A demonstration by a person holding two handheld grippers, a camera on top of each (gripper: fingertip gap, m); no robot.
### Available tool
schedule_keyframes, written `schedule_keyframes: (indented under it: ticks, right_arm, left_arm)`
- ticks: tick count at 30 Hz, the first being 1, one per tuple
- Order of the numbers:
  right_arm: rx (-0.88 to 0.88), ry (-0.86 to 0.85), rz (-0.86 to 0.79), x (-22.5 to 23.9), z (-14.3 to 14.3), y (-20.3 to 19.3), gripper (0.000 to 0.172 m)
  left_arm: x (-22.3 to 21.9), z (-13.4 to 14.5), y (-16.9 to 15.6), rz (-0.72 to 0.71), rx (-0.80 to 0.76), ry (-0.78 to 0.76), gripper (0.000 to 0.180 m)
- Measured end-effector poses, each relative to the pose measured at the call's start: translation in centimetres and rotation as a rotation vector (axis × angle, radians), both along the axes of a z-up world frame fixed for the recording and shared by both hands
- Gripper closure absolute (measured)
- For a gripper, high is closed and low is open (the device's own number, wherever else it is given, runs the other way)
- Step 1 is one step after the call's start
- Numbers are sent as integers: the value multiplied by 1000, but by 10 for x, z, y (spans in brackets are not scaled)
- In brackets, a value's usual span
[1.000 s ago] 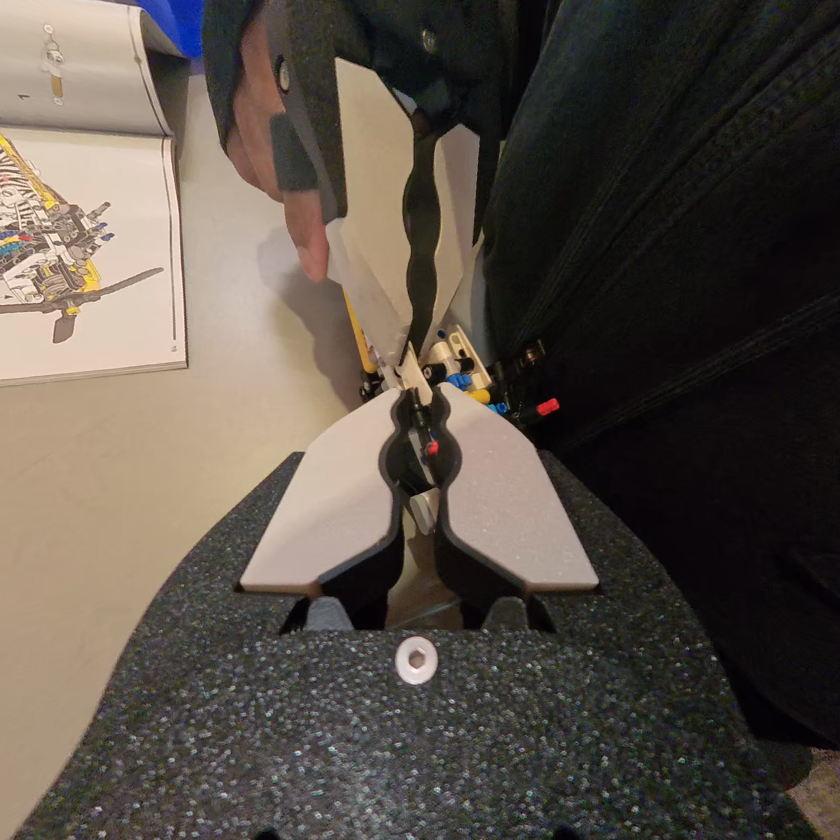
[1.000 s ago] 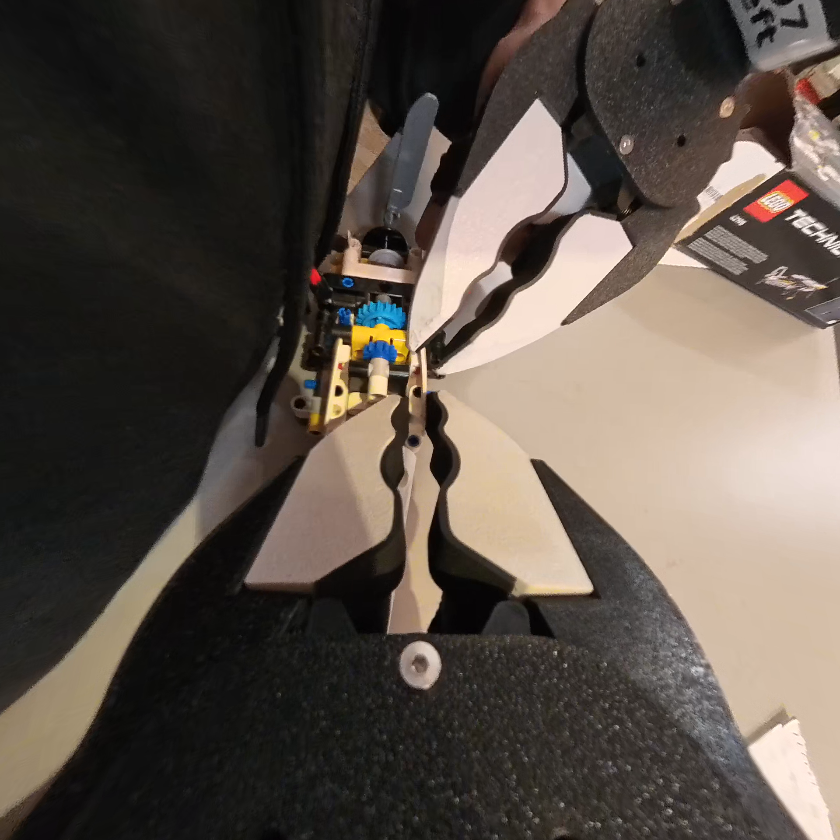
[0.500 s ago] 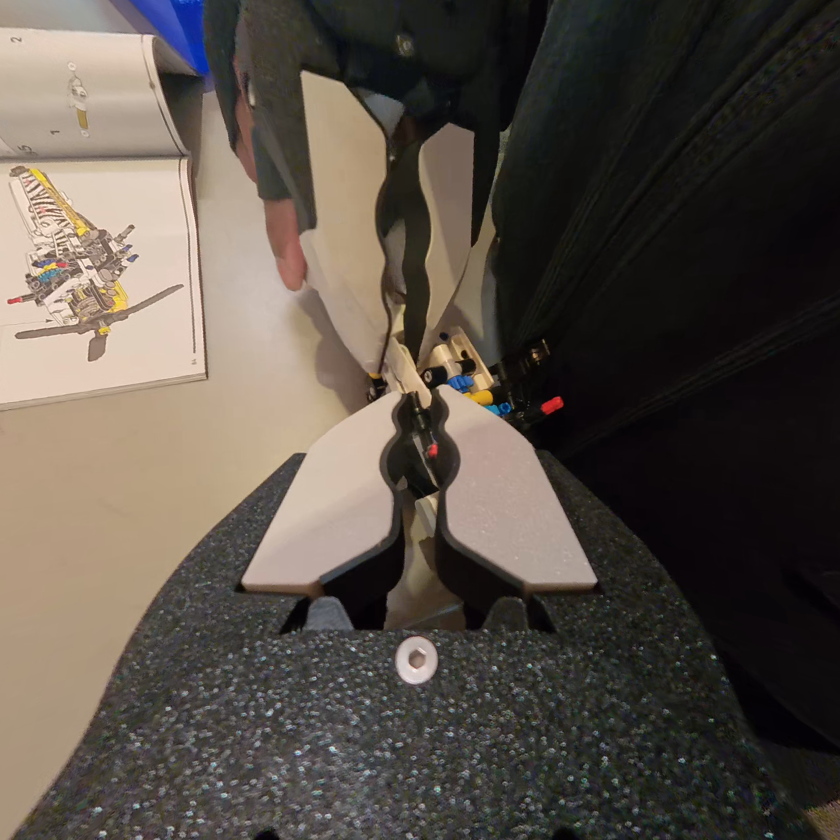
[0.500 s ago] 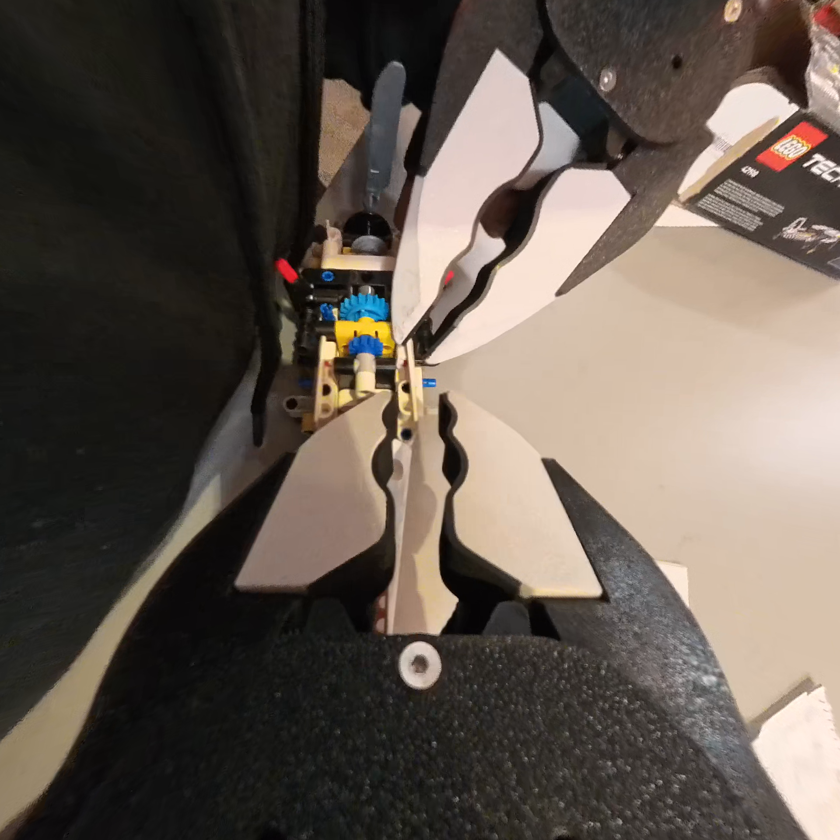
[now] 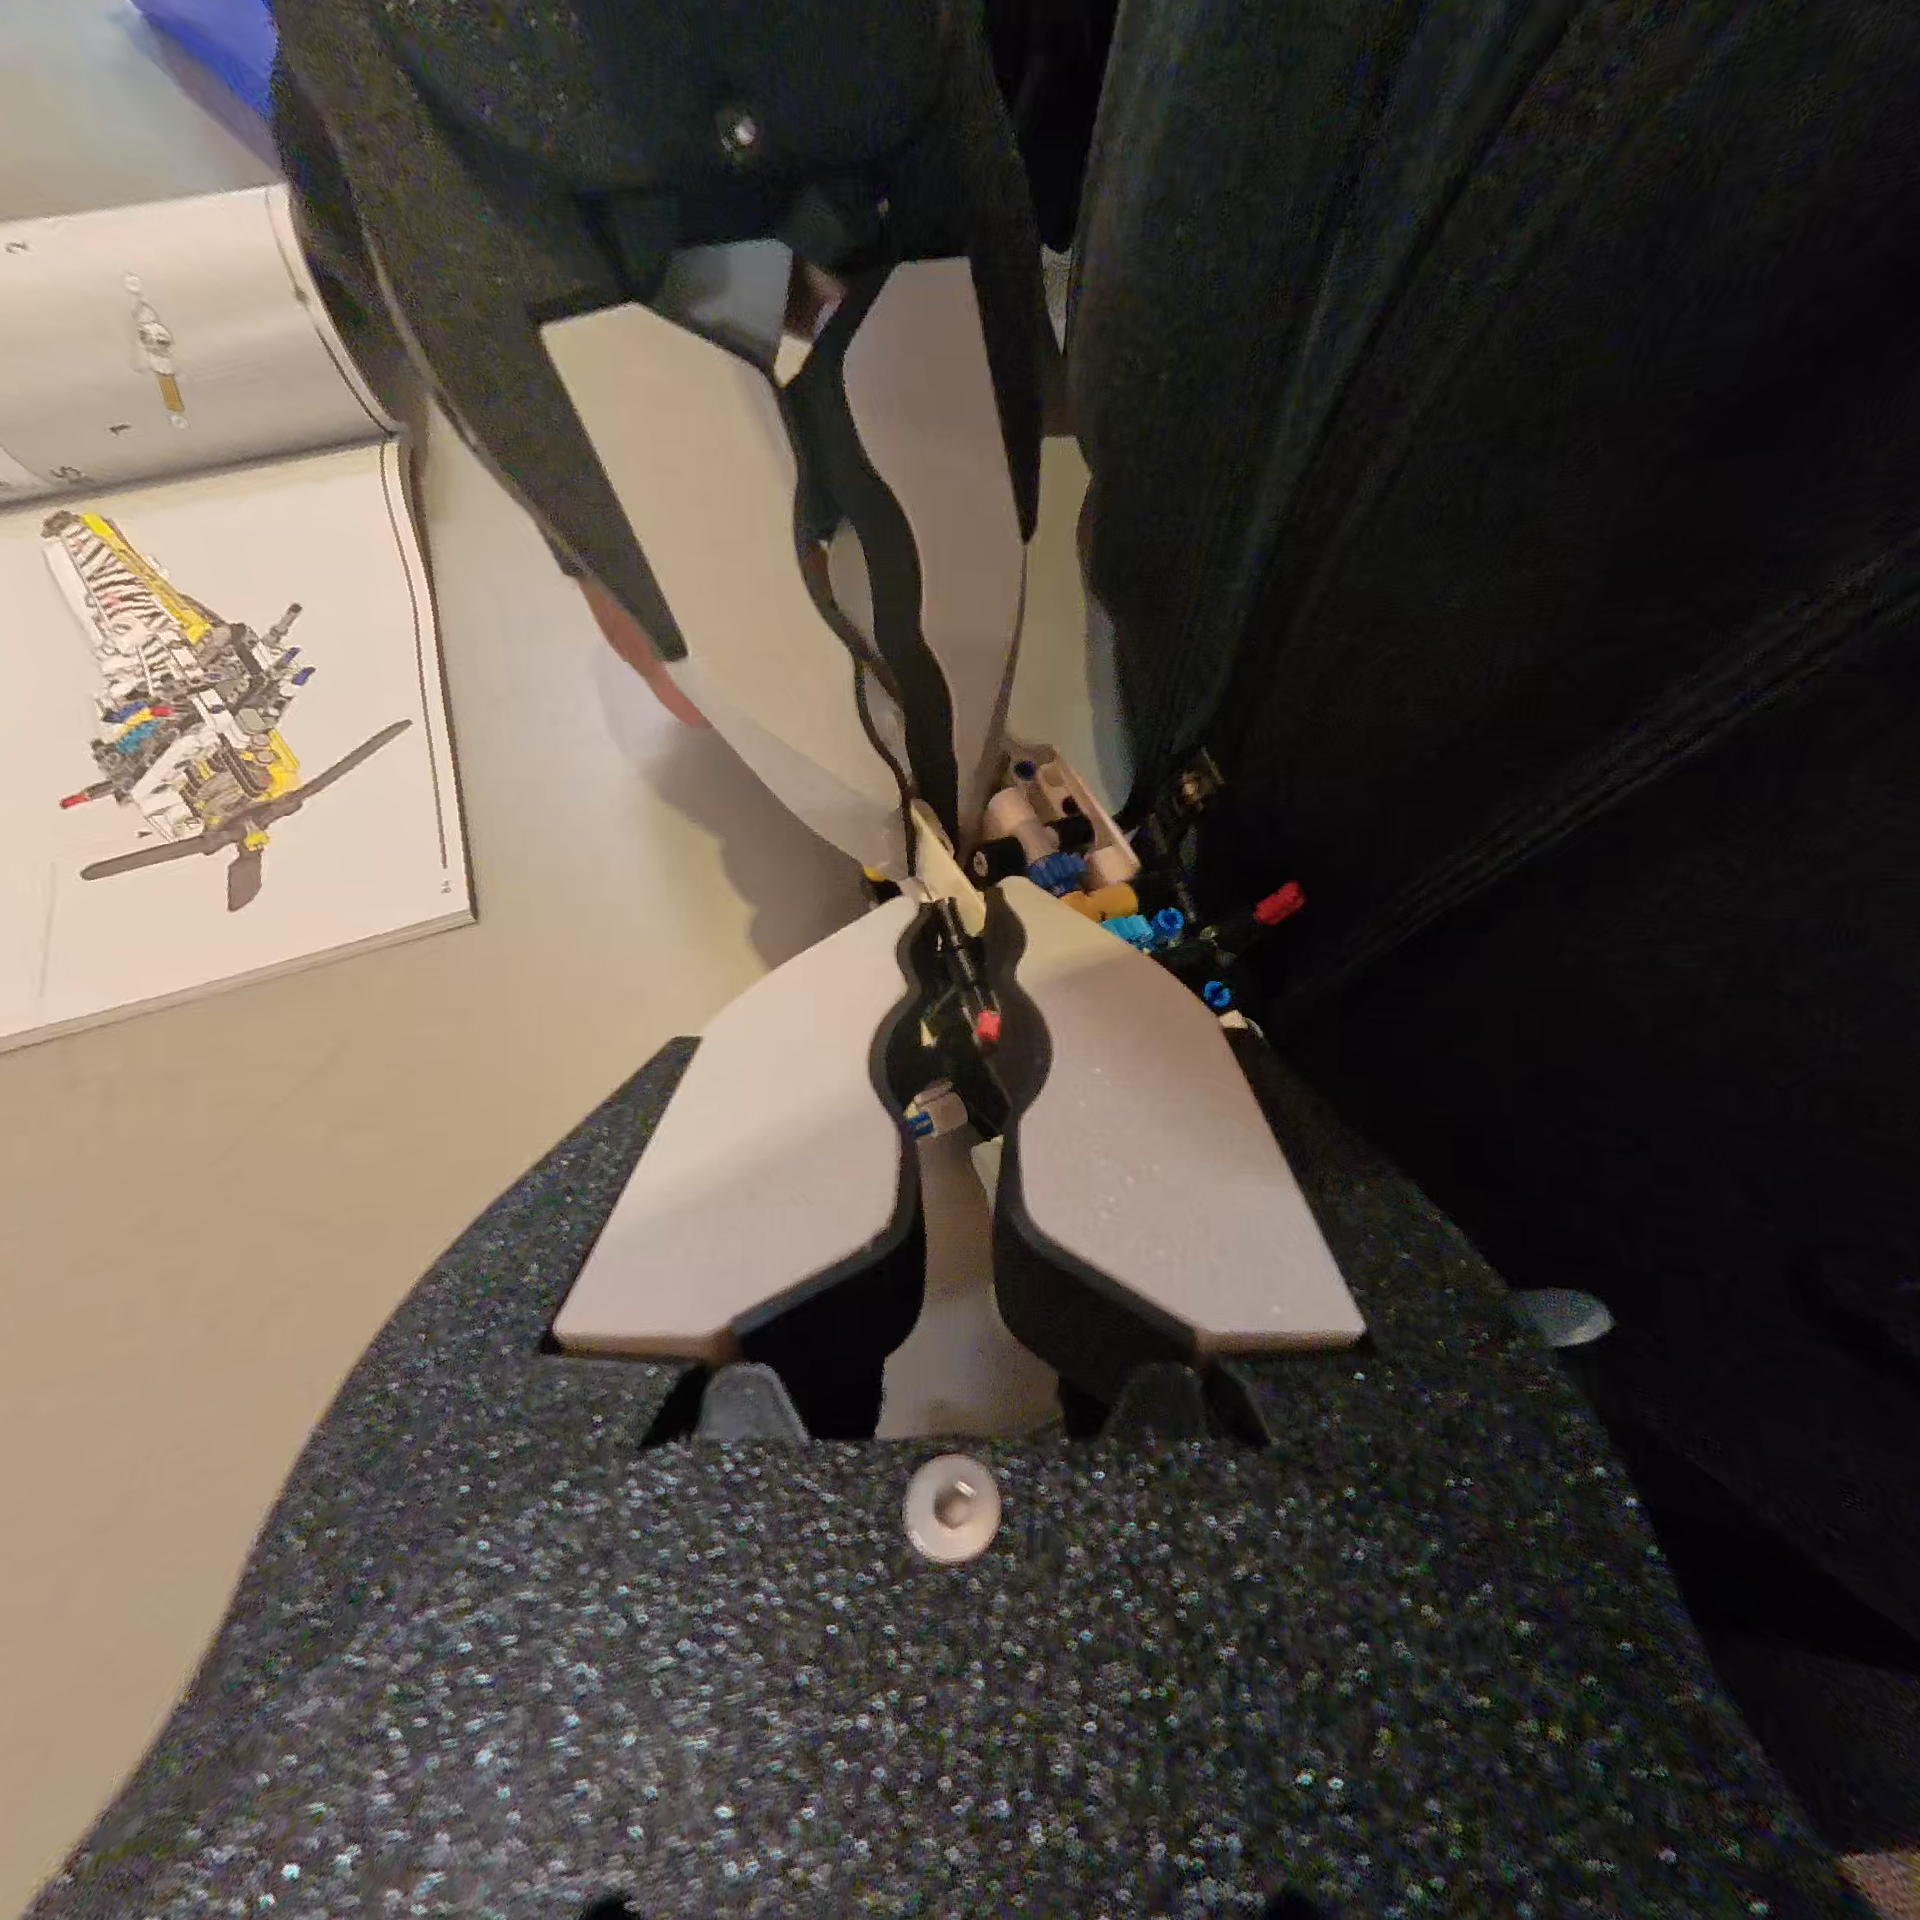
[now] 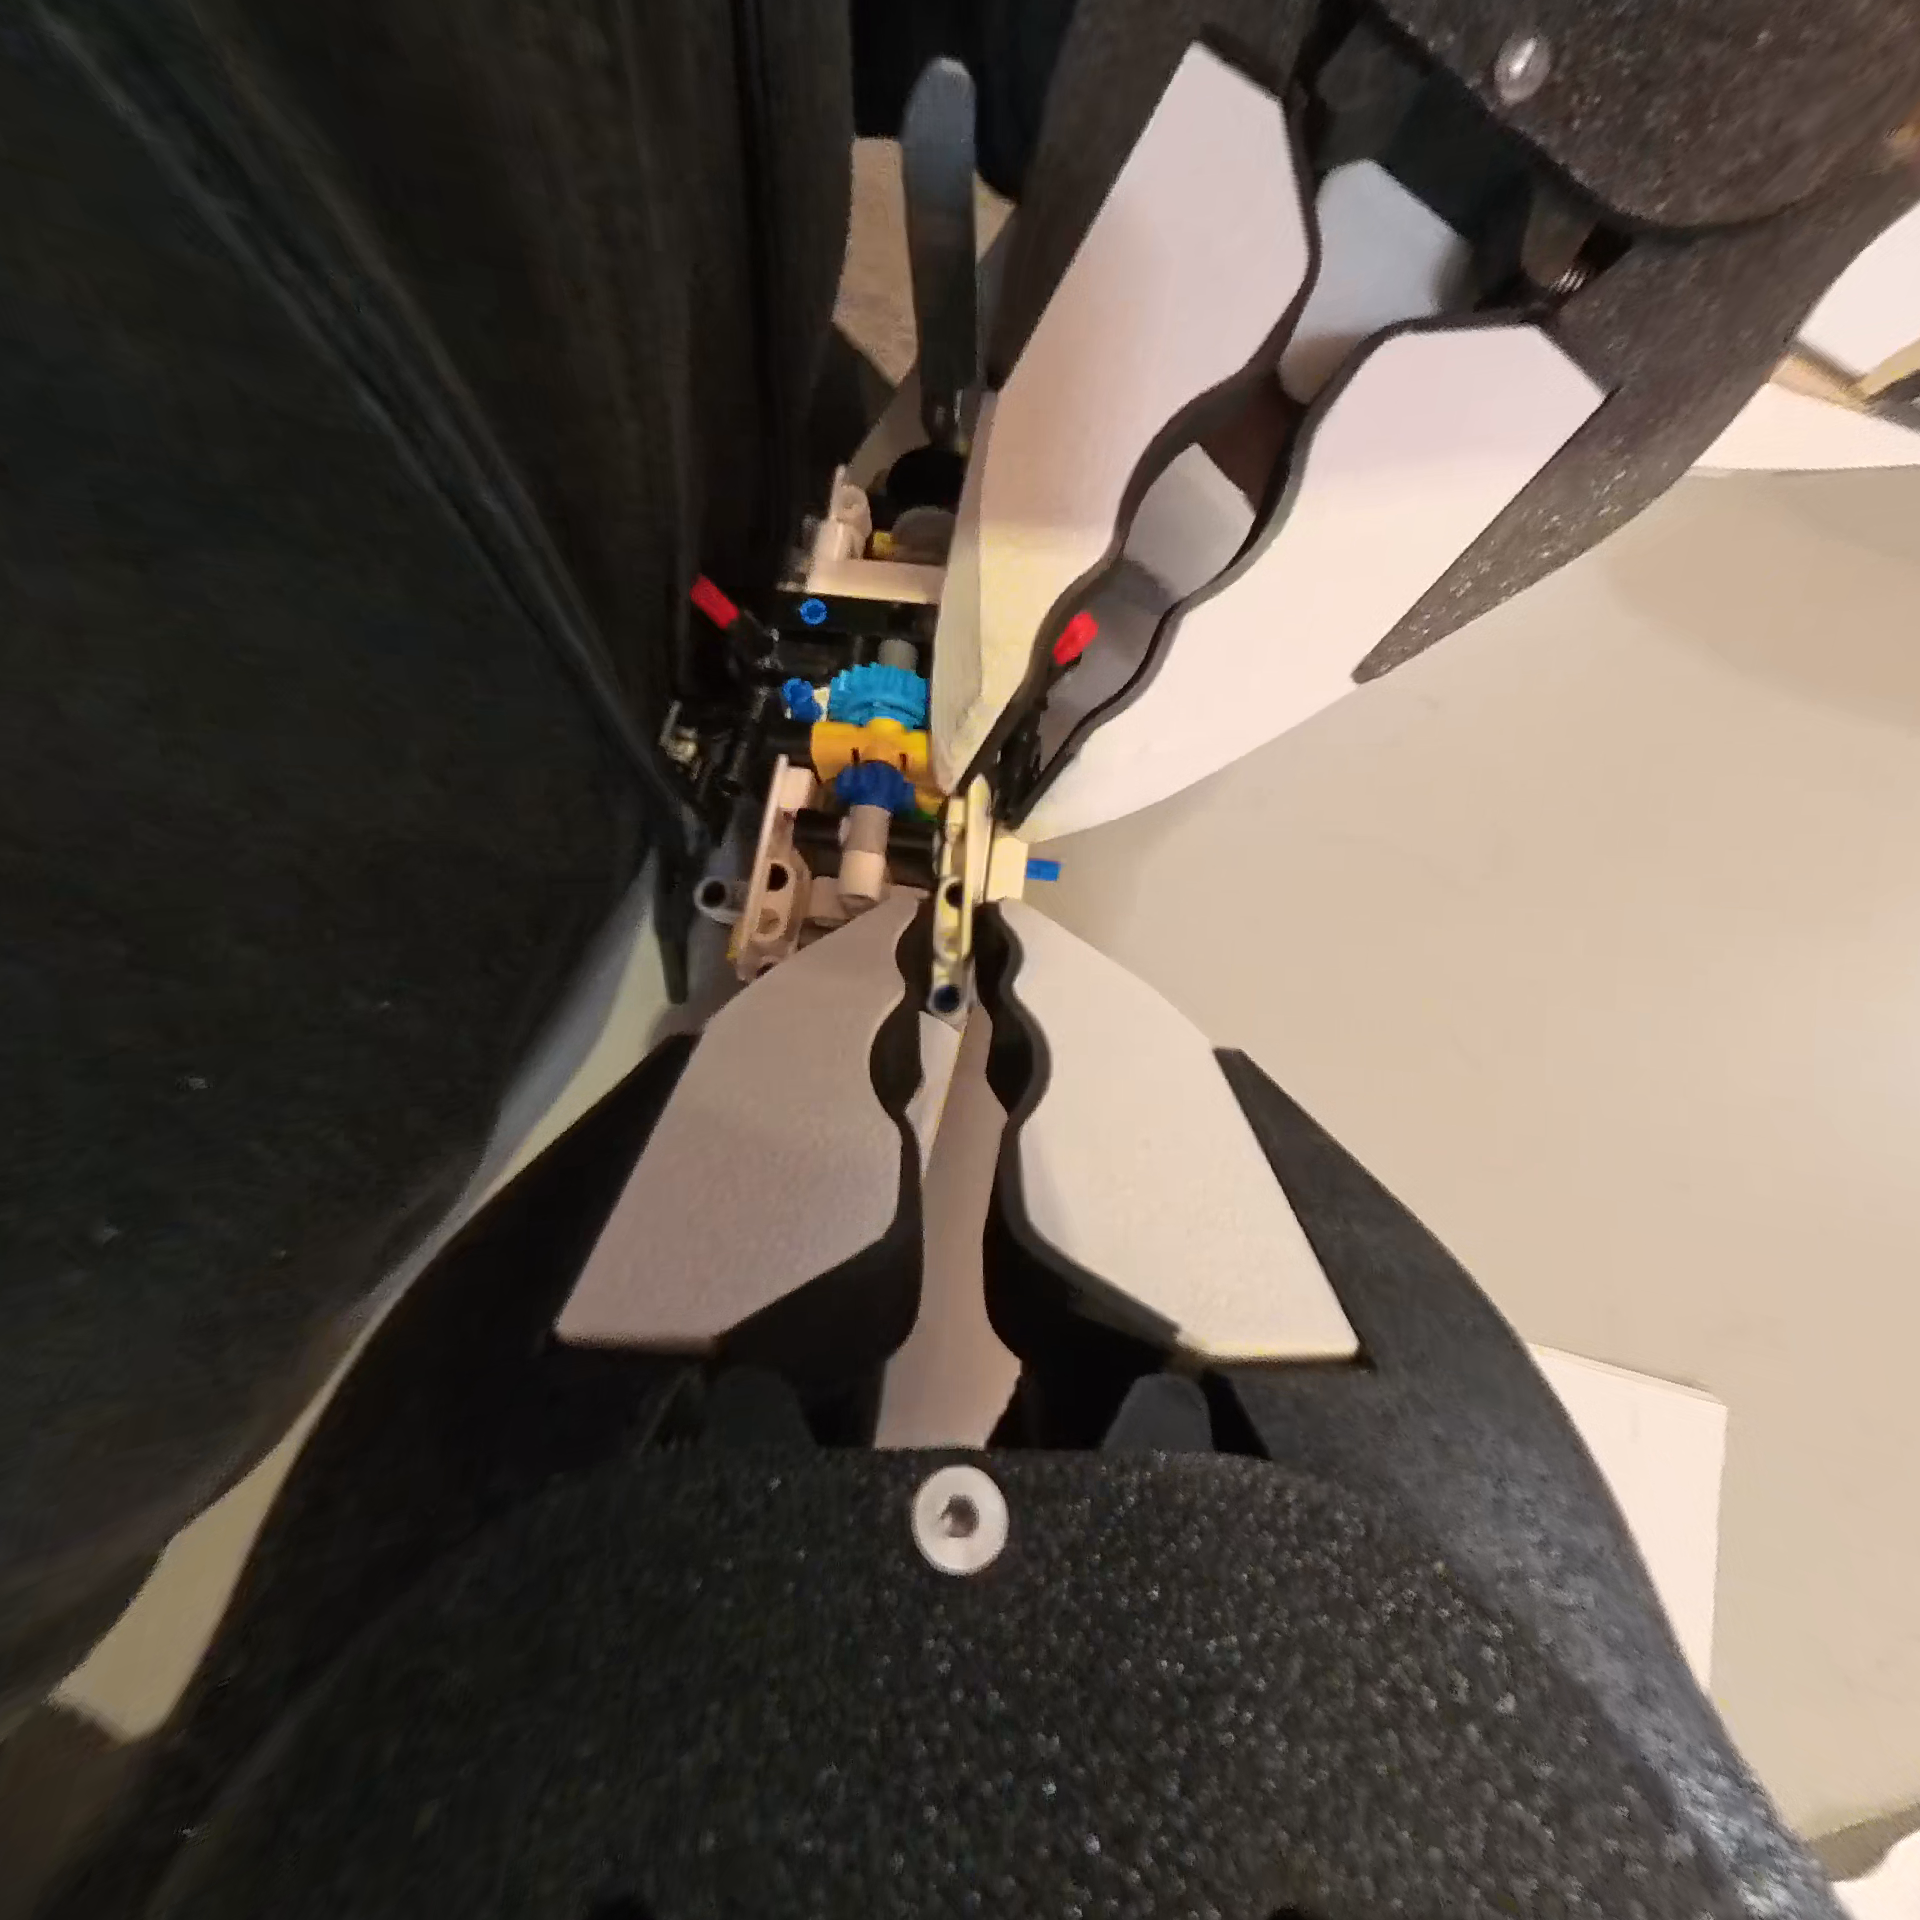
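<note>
**Two grippers clamped on one small brick model**

While both grippers meet over the near edge of the worktop [image 5: 260,1195], the brick model [image 6: 862,748] hangs between them, close against the person's dark clothing [image 5: 1507,623]. The left gripper [image 5: 961,914] is closed on a black part of the model with a red tip, and the right gripper [image 6: 956,914] is closed on a thin cream beam with holes at the model's outer side. I judge the model to be light and rigid, but made of many pressed-together pieces, so a twist could pull a pin or gear loose. Beams and frame are safer to take than the blue gears [image 6: 868,701]. An open instruction booklet [image 5: 208,675] lies toward the far left edge.
</note>
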State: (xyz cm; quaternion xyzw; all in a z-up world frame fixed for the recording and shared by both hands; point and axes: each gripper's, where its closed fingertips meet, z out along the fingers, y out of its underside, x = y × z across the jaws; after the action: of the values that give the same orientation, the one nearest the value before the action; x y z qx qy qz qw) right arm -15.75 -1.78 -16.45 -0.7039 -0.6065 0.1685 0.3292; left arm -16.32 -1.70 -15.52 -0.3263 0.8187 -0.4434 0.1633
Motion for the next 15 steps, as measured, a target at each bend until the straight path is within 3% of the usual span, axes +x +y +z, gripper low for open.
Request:
schedule_keyframes:
  ticks: [6,15]
  right_arm:
    - [110,58,-42,-1,7,6,165]
    - [136,66,-58,1,12,2,165]
  left_arm:
    - [-1,0,5,53,-90,47,169]
    - [-2,4,2,57,-131,44,169]
